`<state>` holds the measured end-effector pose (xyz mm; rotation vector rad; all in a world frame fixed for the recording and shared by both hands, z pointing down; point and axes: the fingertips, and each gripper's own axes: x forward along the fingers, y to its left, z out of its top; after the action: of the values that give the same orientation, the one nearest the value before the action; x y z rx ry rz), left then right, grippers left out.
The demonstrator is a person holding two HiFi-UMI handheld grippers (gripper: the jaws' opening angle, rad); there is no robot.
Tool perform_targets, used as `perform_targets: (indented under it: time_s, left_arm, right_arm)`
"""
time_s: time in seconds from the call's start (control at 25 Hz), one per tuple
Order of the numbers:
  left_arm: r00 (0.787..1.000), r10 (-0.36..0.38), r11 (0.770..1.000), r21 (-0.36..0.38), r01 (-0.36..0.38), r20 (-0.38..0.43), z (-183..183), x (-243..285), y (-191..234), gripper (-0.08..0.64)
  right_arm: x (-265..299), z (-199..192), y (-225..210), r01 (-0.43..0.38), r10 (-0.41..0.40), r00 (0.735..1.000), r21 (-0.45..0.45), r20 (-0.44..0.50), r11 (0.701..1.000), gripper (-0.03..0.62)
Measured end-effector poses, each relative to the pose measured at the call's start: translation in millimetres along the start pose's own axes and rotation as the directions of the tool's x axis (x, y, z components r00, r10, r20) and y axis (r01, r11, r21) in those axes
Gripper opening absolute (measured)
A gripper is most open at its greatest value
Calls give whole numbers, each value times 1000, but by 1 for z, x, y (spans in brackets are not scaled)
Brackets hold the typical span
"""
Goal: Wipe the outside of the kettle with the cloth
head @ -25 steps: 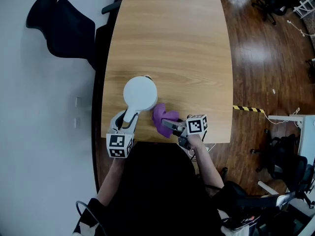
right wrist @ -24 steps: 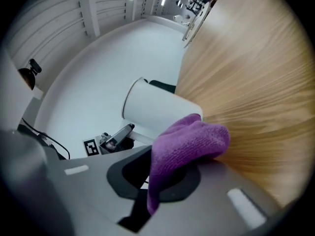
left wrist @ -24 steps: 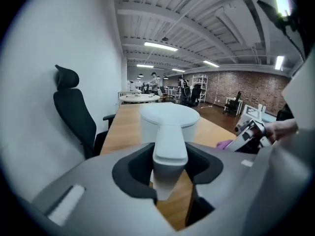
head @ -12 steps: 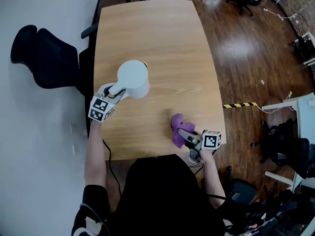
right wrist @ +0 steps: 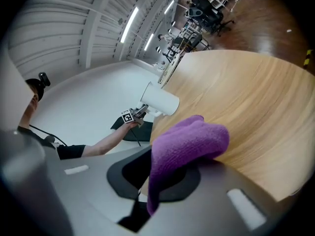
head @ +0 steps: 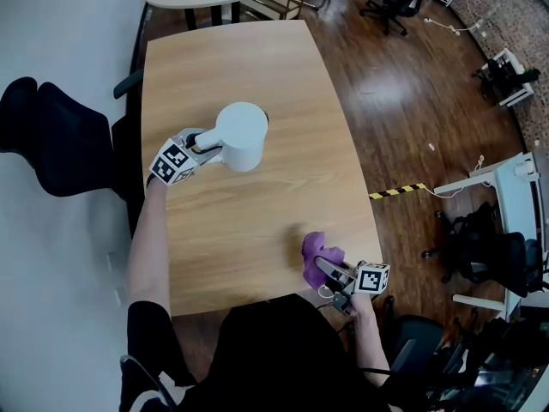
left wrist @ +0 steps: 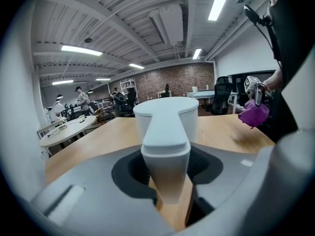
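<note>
Head view: left gripper (head: 202,148) pinches the handle (head: 213,138) of the white plastic kettle (head: 243,136), steadying it; right gripper (head: 324,267) clamps a purple cloth (head: 314,251) for wiping.

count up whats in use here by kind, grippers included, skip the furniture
white kettle: 1
purple cloth: 1
grippers: 2 (left gripper, right gripper)
total: 4
</note>
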<state>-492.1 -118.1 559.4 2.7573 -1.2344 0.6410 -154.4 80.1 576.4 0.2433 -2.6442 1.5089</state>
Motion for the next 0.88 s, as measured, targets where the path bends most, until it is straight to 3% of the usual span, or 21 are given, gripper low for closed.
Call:
perform_targets:
  time_s: [0.2,0.32,0.36,0.44,0.56,0.72,0.8,0.88]
  left_arm:
    - [1000,17,1000,-14,-18,-17,-13,3,22,295]
    - [999,35,999,-12,-35,-9,-22,4,21,307]
    - [999,40,999,-11,-40,-7,-26,3,18,310]
    - [999,49,999,-9,-49,-6,-33,2,8,302]
    - [998,62,998,-11,-63,-14,-40,-1,-5,304]
    - [996,88,995,-34,-89,-25,-49,1,4,308]
    - [994,106,993,-49,-107,-33,-51,-6,-1,311]
    - [990,131,988,-70,-135,-54,-56,-20,-6,352]
  right_arm:
    - [26,-6,8,7,-7,1000,-34,-5,999,21]
    - [25,-26,-13,71,-71,997,74,-6,995,21]
    - [27,-30,-12,70,-70,998,72,-10,995,21]
    - [31,-35,-1,44,-44,999,24,-21,999,21]
    - [27,-53,2,43,-42,999,43,-30,998,21]
    - [48,-41,35,-34,27,998,-138,-54,990,21]
    - [41,-52,45,-39,32,998,-139,-51,989,21]
    - [26,-71,46,-19,16,999,-81,-36,997,21]
